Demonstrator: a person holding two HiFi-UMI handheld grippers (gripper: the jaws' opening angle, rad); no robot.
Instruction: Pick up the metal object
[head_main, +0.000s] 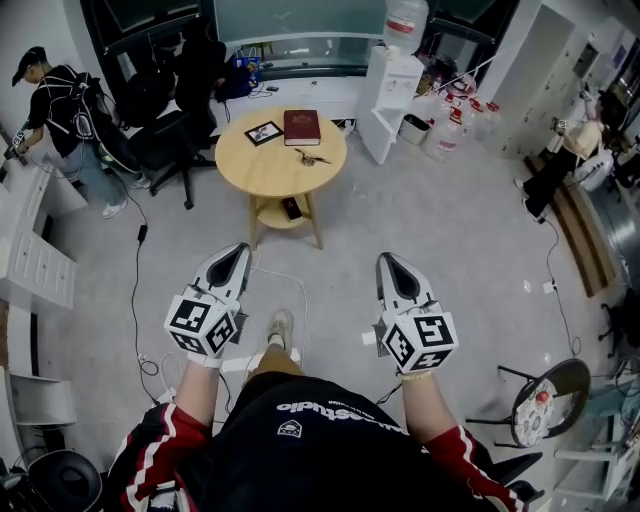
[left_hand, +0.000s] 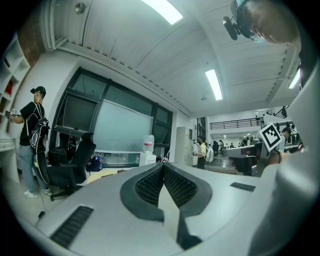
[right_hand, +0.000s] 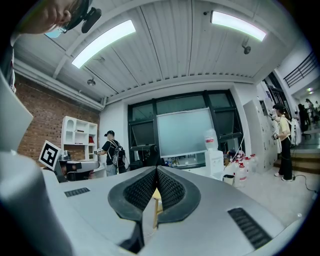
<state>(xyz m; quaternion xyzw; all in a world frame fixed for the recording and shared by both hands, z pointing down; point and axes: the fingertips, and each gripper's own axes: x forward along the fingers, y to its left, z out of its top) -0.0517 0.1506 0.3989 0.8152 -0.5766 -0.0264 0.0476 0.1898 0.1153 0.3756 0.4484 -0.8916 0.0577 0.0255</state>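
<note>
Both of my grippers are clenched shut on nothing, left gripper (head_main: 238, 258) at 7 o'clock and right gripper (head_main: 393, 264) at 5. The metal object (head_main: 312, 157) lies on the table (head_main: 262, 172) at 12 o'clock, just at the book's (head_main: 301, 127) 6, well apart from both grippers.

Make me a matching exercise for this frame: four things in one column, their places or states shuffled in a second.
Column one
1. dark red rectangular book
2. small thin metal object
3. small dark flat object
4. left tool

Column two
A. on the lower shelf of the round light wooden table
B. shut, holding nothing
C. on the tabletop, far side
D. on the tabletop, just nearer than the book

Pairs: 1-C, 2-D, 3-A, 4-B
</note>
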